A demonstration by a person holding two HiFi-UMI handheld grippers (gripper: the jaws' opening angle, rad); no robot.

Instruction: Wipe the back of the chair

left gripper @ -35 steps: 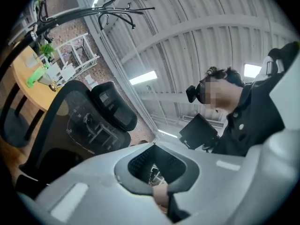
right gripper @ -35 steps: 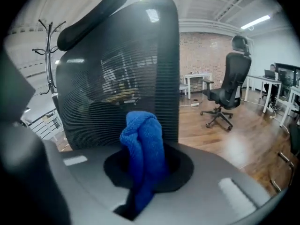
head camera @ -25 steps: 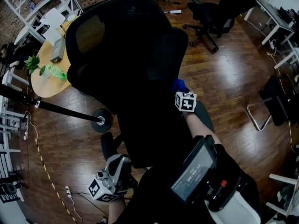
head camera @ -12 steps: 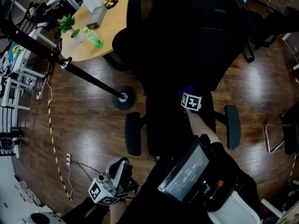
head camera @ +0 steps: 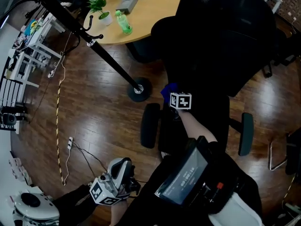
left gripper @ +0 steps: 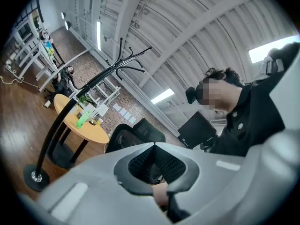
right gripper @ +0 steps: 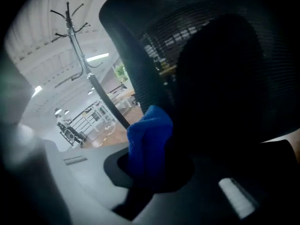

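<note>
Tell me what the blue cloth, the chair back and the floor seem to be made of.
Blue cloth: soft knitted or microfibre fabric, matte; it bunches in folds and has a nubbly surface.
Chair back: black mesh, probably on a plastic frame; light shows through its fine grid.
Floor: dark wood or wood-look planks, glossy; plank seams and reflections show.

The head camera looked steeply down over the office chair (head camera: 221, 46). From the right gripper (right gripper: 150, 158) the view ran close up its back; from the left gripper (left gripper: 154, 146) it tilted upward. All shared the coat stand (head camera: 113, 65).
</note>
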